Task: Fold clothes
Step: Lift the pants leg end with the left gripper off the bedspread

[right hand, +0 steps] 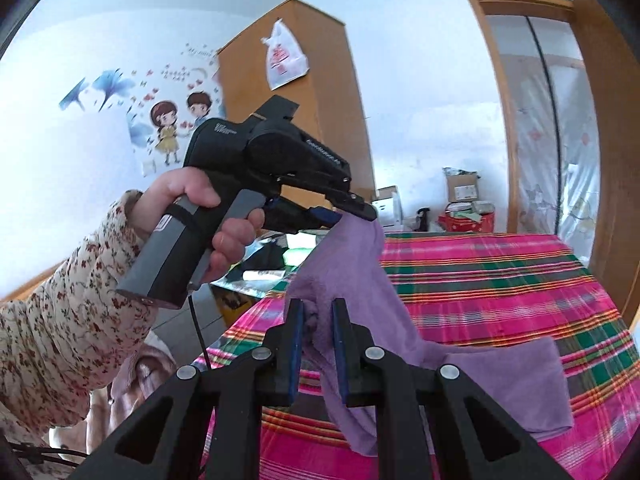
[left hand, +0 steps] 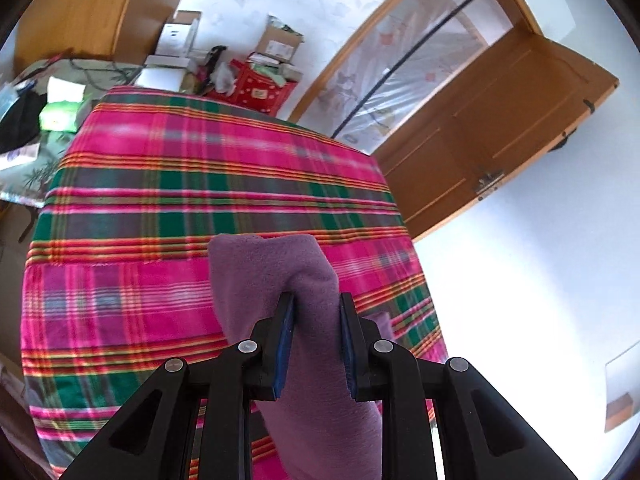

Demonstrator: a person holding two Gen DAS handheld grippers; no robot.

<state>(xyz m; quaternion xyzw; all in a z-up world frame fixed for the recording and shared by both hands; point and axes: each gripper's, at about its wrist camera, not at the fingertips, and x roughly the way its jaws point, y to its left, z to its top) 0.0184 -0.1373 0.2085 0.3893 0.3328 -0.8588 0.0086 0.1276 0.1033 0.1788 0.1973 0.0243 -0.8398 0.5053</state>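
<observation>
The plaid bedspread (right hand: 500, 280) is the landmark: one bed, covered in pink, green and orange checks, with one purple garment (right hand: 360, 280) lifted above its near edge. The garment's long axis runs steeply down from the left gripper (right hand: 354, 206), which is raised higher and off to the left, past the right gripper (right hand: 318, 320) lower down and nearer the bed, to a loose end (right hand: 516, 384) that lies flat on the bedspread, to the right of both. Each of the two grippers is clamped on purple cloth, the left gripper (left hand: 316, 320) pinching a bunched fold, the right one a gathered edge. The two holds are close together along one edge, so I judge that spreading them apart would stretch that edge taut over the bed. One hand (right hand: 200, 224) shows, in a floral sleeve (right hand: 68, 312)
</observation>
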